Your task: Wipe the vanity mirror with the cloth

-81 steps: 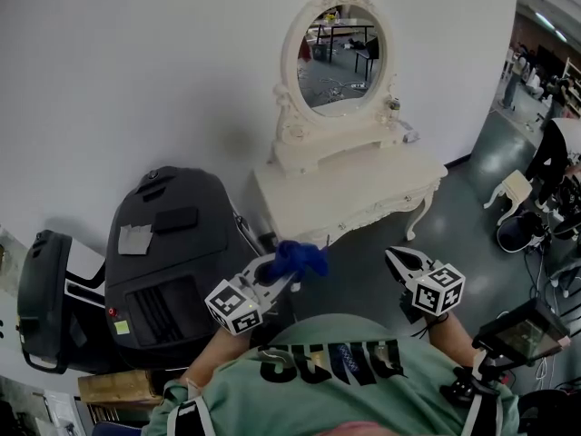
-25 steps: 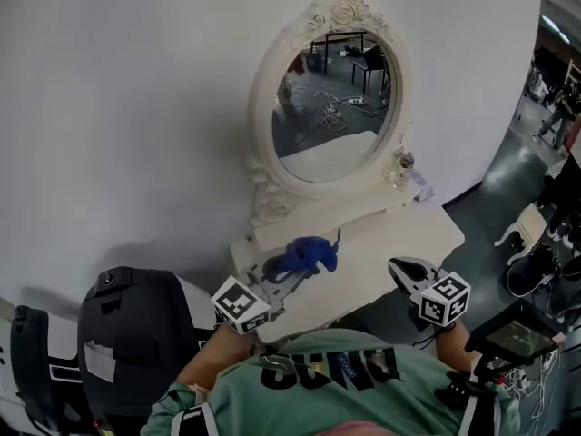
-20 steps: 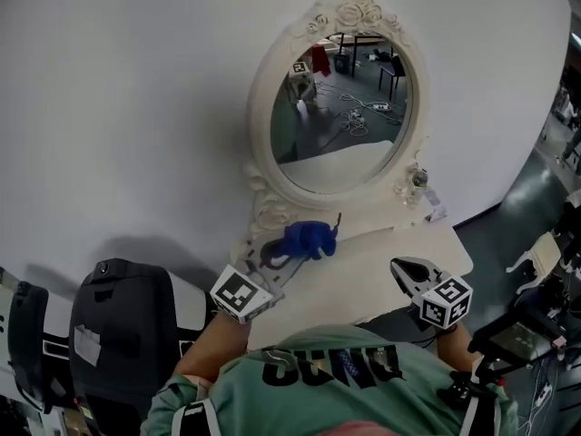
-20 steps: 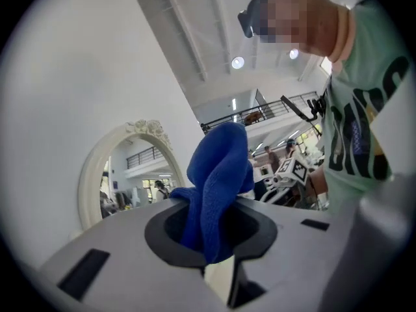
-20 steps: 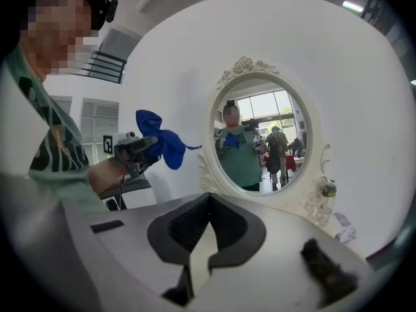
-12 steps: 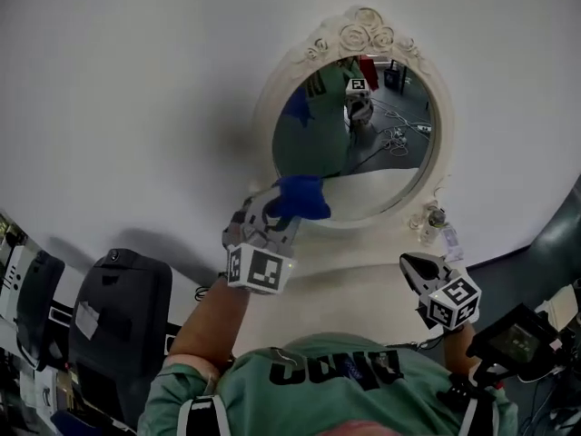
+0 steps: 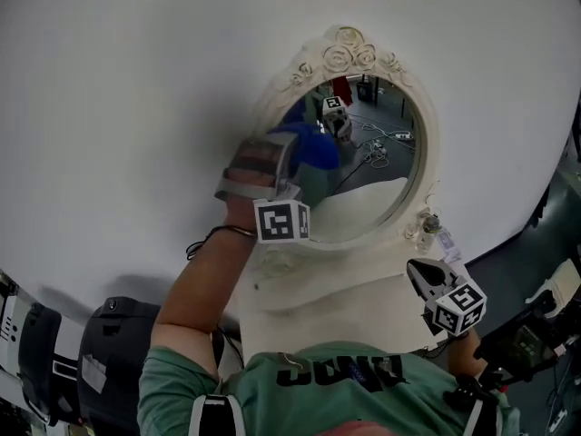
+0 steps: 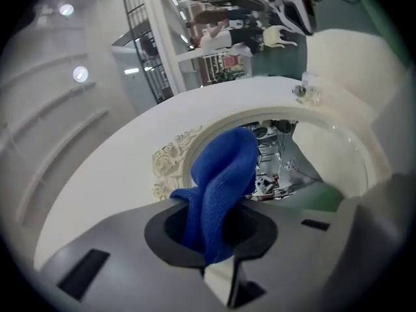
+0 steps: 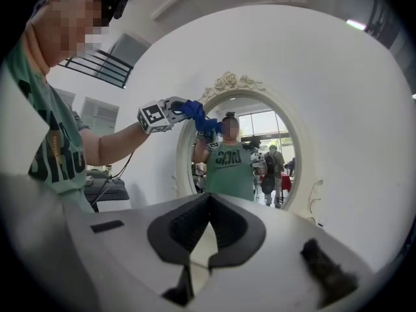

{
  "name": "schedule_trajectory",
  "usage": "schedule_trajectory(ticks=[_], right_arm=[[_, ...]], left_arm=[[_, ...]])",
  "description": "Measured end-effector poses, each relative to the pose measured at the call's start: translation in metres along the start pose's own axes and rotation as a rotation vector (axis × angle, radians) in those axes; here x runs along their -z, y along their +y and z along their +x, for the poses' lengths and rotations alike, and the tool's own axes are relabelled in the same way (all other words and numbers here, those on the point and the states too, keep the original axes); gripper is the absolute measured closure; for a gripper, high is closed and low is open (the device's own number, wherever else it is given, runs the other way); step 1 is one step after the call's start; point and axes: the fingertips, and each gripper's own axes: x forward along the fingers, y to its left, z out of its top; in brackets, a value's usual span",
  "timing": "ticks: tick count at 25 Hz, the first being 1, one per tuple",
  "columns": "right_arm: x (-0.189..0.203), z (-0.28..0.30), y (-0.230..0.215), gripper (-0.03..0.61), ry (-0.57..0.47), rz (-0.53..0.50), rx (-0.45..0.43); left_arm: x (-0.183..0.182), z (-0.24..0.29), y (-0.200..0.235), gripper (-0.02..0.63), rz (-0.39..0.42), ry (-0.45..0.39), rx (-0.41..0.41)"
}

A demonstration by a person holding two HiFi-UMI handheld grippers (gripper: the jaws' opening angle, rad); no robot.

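While the blue cloth [image 7: 316, 149] sits at the upper-left part of the oval mirror [image 7: 372, 184], the left gripper [image 7: 292, 143] is clamped on it. Below the mirror, near the white tabletop [image 7: 345, 293], the right gripper [image 7: 423, 272] hangs with jaws together, empty.

Mirror glass [image 7: 372, 184] left portion masked by left tool [image 7: 289, 153] and cloth [image 7: 315, 149] in head view. Cloth-to-glass contact not determinable. Tabletop [image 7: 363, 296] near edge concealed by torso [image 7: 345, 384]. Black case [image 7: 113, 352] cropped at frame bottom.

Left tongs [image 7: 292, 153] raised gripping cloth [image 7: 318, 149]; right tongs [image 7: 416, 269] closed.
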Motion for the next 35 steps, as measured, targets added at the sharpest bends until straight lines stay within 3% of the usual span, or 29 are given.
schedule_trajectory(ticks=[5, 10, 17, 24, 31, 35], right_arm=[[0.012, 0.001, 0.018, 0.571, 0.054, 0.034, 0.082], [0.016, 0.0, 0.023, 0.571, 0.079, 0.008, 0.111], [0.016, 0.0, 0.008, 0.571, 0.05, 0.016, 0.089], [0.037, -0.008, -0.02, 0.571, 0.028, 0.078, 0.092], [0.063, -0.019, -0.035, 0.571, 0.033, 0.142, 0.119], [0.068, -0.018, -0.037, 0.571, 0.03, 0.167, 0.133]], left_arm=[[0.017, 0.037, 0.002, 0.54, 0.294, 0.043, -0.031], [0.023, 0.065, -0.01, 0.538, 0.445, 0.128, 0.037], [-0.007, 0.097, -0.001, 0.537, 0.526, 0.16, 0.07], [-0.081, 0.153, 0.012, 0.538, 0.662, 0.128, 0.029], [-0.15, 0.191, -0.016, 0.545, 0.794, 0.081, 0.007], [-0.166, 0.196, -0.03, 0.545, 0.803, 0.038, 0.003]])
